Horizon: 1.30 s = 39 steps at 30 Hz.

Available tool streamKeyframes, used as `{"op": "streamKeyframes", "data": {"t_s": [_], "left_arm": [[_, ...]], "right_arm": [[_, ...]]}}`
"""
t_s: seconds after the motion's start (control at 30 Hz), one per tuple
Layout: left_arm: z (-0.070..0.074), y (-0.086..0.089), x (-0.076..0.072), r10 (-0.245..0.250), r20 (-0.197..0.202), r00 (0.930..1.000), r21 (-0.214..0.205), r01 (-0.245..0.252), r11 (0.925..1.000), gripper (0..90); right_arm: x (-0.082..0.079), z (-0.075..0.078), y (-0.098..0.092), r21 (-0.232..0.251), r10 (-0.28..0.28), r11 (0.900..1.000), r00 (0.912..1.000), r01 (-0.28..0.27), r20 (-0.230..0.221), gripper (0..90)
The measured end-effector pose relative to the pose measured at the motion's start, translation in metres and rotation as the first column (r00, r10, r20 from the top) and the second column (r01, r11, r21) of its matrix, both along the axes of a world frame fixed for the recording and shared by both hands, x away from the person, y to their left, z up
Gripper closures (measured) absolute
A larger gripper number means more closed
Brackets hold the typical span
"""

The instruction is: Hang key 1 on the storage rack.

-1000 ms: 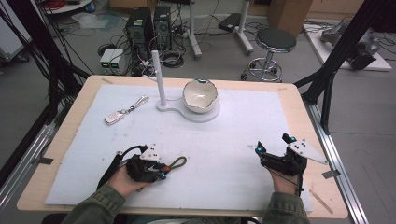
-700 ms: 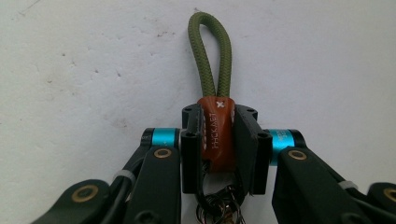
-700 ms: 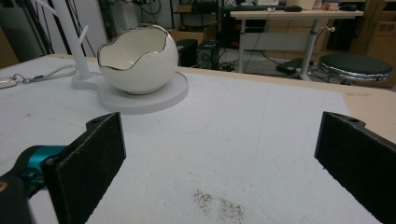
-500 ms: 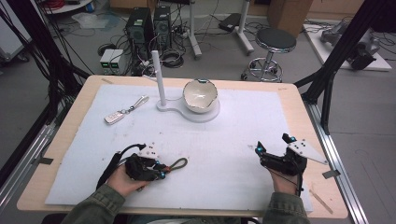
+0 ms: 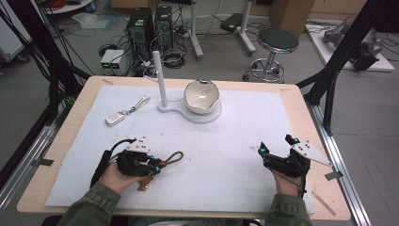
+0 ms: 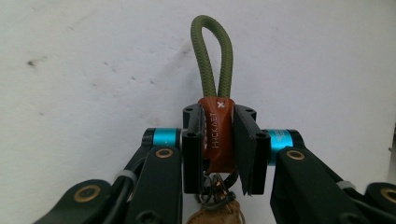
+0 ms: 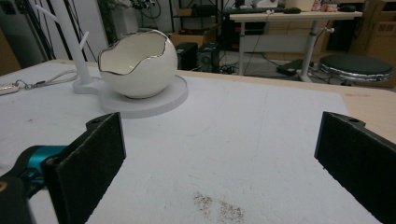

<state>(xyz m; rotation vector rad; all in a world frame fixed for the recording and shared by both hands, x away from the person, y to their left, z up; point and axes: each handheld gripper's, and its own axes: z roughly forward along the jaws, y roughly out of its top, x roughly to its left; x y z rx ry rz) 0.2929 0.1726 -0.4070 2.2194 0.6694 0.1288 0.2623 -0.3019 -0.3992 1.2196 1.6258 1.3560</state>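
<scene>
My left gripper [image 5: 155,165] is at the near left of the white mat [image 5: 226,155], shut on a key strap [image 5: 173,158]. In the left gripper view the pads [image 6: 247,154] pinch the strap's orange band [image 6: 215,135]. Its olive cord loop [image 6: 212,60] sticks out past the tips, and a brown leather tag [image 6: 215,214] hangs below the jaws. My right gripper [image 5: 275,144] rests at the near right of the mat, open, with nothing between its pads [image 7: 98,154].
A white egg-shaped bowl [image 5: 201,96] sits on a white stand base [image 5: 214,116] with an upright post [image 5: 160,80] at the mat's far middle. A white key fob on a strap [image 5: 123,113] lies to the left of the post. The table edge [image 5: 329,207] runs close to my right hand.
My left gripper has shifted slightly and risen a little with the key strap in it. My right gripper has stayed put.
</scene>
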Motion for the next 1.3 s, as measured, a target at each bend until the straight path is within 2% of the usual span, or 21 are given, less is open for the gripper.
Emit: {"op": "streamKeyframes", "data": {"t_s": [0.03,0.13,0.23,0.37,0.6,0.73,1.3], "left_arm": [[0.003,0.004,0.001,0.007,0.003,1.0,-0.014,-0.007,0.9999,73.8],[0.01,0.011,0.002,0.019,0.016,0.9997,-0.021,-0.019,0.9996,73.8],[0.015,0.02,0.005,0.04,0.009,0.9991,-0.075,-0.04,0.9964,73.8],[0.019,0.026,0.008,0.061,0.016,0.998,-0.086,-0.059,0.9945,73.8],[0.026,0.035,0.017,0.099,0.009,0.9951,-0.136,-0.097,0.986,73.6],[0.033,0.036,0.021,0.101,0.022,0.9946,-0.124,-0.098,0.9874,73.5],[0.065,0.041,0.041,0.143,0.064,0.9876,-0.149,-0.132,0.98,73.6]], "right_arm": [[0.0,0.0,0.0,0.002,0.001,1.0,1.0,-0.001,0.0,0.7],[0.0,0.0,0.0,0.0,0.003,1.0,1.0,-0.003,-0.002,0.7],[0.001,0.0,0.0,0.004,0.001,1.0,1.0,-0.001,-0.001,0.7],[0.0,0.0,0.0,0.001,0.001,1.0,1.0,-0.001,0.002,0.7],[0.0,0.0,-0.001,0.006,-0.001,1.0,1.0,0.001,0.002,0.7],[0.0,0.001,-0.001,0.008,-0.001,1.0,1.0,0.001,0.002,0.7],[0.0,0.001,-0.001,0.015,-0.002,0.9999,1.0,0.002,-0.006,0.7]]}}
